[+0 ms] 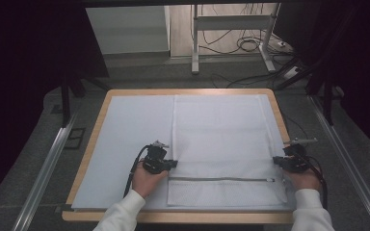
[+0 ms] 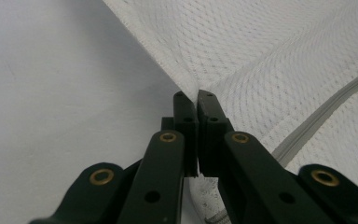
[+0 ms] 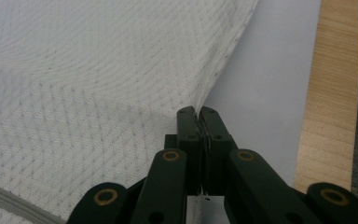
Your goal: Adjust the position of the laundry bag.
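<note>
A white mesh laundry bag (image 1: 224, 139) lies flat on the white mat, its grey zipper (image 1: 221, 179) running across near the front. My left gripper (image 1: 173, 163) is shut on the bag's left edge, the mesh pinched between its jaws in the left gripper view, where the gripper (image 2: 195, 97) lifts the mesh bag (image 2: 261, 51) into a small ridge. My right gripper (image 1: 275, 160) is shut on the bag's right edge. In the right gripper view the gripper (image 3: 197, 112) holds the hem of the mesh bag (image 3: 98, 84) pulled up.
A white mat (image 1: 130, 130) covers a wooden table (image 1: 89, 159) whose rim shows all round. The wooden rim (image 3: 331, 93) lies just right of my right gripper. Beyond the far edge stand a metal frame (image 1: 195, 43) and loose cables (image 1: 250, 45) on the floor.
</note>
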A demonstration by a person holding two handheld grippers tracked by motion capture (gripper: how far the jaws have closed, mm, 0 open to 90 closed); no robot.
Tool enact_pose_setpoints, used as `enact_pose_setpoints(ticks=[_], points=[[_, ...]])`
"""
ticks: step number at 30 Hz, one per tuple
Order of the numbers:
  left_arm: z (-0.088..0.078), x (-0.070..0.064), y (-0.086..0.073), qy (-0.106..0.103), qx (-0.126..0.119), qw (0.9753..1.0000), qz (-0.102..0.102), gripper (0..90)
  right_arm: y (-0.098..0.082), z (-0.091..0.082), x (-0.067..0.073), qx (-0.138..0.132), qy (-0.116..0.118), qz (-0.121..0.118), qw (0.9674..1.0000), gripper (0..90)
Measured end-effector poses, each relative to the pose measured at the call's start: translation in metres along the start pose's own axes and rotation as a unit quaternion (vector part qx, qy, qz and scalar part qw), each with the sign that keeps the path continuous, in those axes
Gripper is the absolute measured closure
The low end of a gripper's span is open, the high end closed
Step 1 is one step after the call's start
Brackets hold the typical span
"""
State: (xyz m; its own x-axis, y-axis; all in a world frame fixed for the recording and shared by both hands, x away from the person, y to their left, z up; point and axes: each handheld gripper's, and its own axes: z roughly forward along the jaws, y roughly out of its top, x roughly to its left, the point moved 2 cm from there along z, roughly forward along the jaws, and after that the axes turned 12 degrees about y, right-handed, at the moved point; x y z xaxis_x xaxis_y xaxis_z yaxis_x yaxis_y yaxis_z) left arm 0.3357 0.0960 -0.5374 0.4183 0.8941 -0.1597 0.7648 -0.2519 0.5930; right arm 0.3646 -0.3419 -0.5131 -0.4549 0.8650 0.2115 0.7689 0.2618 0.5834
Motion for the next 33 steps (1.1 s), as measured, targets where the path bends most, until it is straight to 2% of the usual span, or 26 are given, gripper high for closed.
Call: enact_pose_setpoints(ticks=[1, 4, 8, 9, 20, 33], points=[[0.000, 0.000, -0.001, -0.001, -0.003, 1.0000, -0.006, 89.0, 0.000, 0.000, 0.001, -0.001, 0.000, 0.000, 1.0000, 87.0], [-0.001, 0.003, -0.002, 0.001, 0.001, 1.0000, -0.003, 89.1, 0.001, 0.000, 0.003, -0.001, 0.000, -0.003, 1.0000, 87.0], [-0.003, 0.008, -0.003, 0.004, -0.003, 0.9999, -0.011, 89.1, 0.003, 0.002, 0.010, 0.001, 0.005, -0.015, 0.9999, 86.9], [-0.004, 0.010, -0.003, 0.006, -0.002, 1.0000, -0.007, 89.1, 0.003, 0.002, 0.011, 0.000, 0.007, -0.015, 0.9999, 86.9], [-0.012, 0.021, -0.008, 0.005, 0.000, 0.9999, -0.011, 89.1, 0.006, 0.005, 0.023, -0.003, 0.020, -0.028, 0.9994, 87.0], [-0.017, 0.027, -0.011, 0.008, -0.004, 0.9998, -0.016, 89.2, 0.007, 0.007, 0.030, -0.007, 0.029, -0.032, 0.9990, 87.1]])
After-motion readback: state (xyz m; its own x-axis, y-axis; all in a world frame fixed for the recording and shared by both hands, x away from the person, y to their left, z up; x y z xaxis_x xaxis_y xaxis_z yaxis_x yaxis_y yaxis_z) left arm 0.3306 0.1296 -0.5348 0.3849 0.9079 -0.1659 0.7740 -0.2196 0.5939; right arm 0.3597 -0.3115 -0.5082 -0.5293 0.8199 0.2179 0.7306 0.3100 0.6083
